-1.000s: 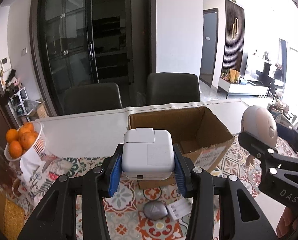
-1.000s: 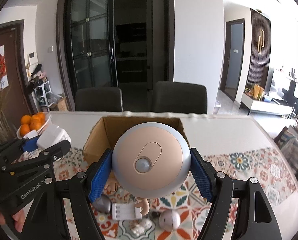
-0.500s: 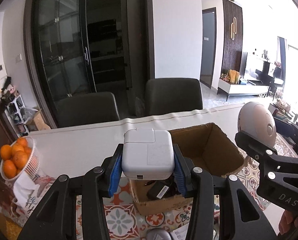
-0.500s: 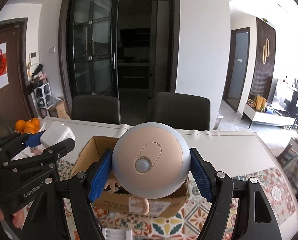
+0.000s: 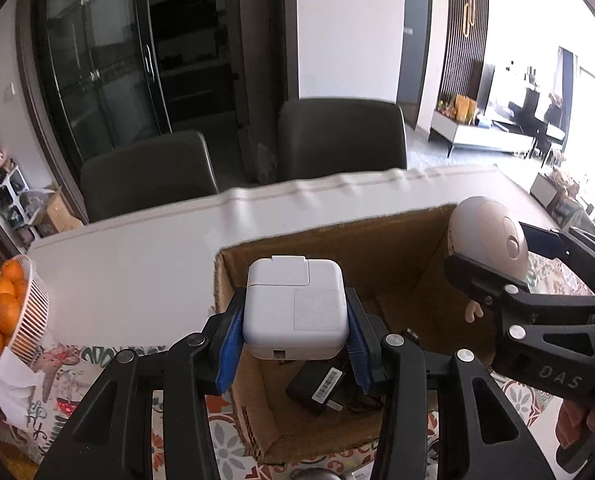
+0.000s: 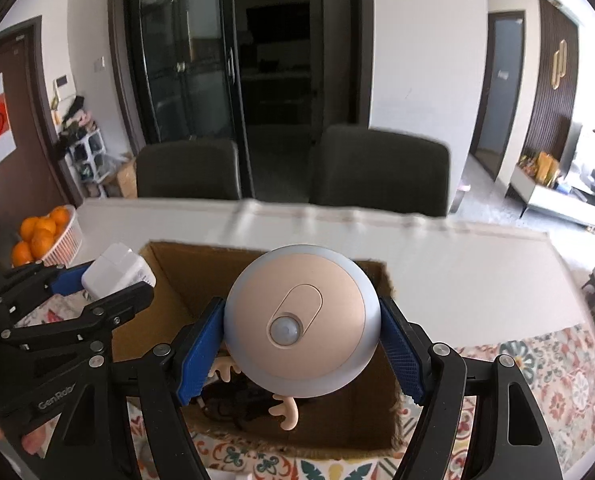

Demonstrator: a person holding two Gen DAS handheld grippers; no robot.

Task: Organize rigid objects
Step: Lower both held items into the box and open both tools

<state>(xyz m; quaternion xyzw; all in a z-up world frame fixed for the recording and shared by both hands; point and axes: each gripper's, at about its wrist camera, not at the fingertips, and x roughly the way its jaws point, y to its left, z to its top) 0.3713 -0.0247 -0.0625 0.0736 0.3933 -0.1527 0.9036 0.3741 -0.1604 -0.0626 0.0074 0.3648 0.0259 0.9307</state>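
A white square charger [image 5: 294,309] sits mid-frame, clamped above the open cardboard box [image 5: 397,240]. The round peach-faced sensor light [image 6: 300,321] hangs centre-frame over it; a black adapter [image 5: 317,385] lies inside.

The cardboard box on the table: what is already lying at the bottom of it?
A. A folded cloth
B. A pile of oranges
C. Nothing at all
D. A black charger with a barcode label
D. In the left wrist view, a black charger with a white barcode sticker lies on the floor of the cardboard box, below the white adapter held in the left gripper.
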